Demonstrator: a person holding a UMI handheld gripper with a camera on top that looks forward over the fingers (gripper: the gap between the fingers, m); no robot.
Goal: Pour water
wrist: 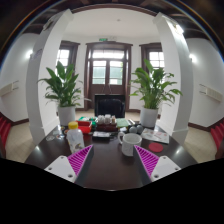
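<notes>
Spread wide, the claw (113, 160) hovers over the near part of a dark table (108, 170), its two fingers apart with nothing between them; the magenta pads (80, 156) face each other across bare tabletop.

Taking the white mug (129, 143) as the landmark: it stands on the table just ahead of the right finger, apart from it, its handle turned toward the left. To the mug's left, just beyond the left finger, stands a pale bottle with a yellowish body (74, 137); whether it holds water cannot be told. Between and behind bottle and mug lies a cluster of small things, among them a red flat item (101, 133) and a green one (122, 123), too small to name. To the mug's right sits a small red round thing (155, 147).

Farther behind the mug, two leafy plants in white pots (149, 116) flank a dark wooden door with glass panes (108, 72), with a black cabinet (108, 104) below it.
</notes>
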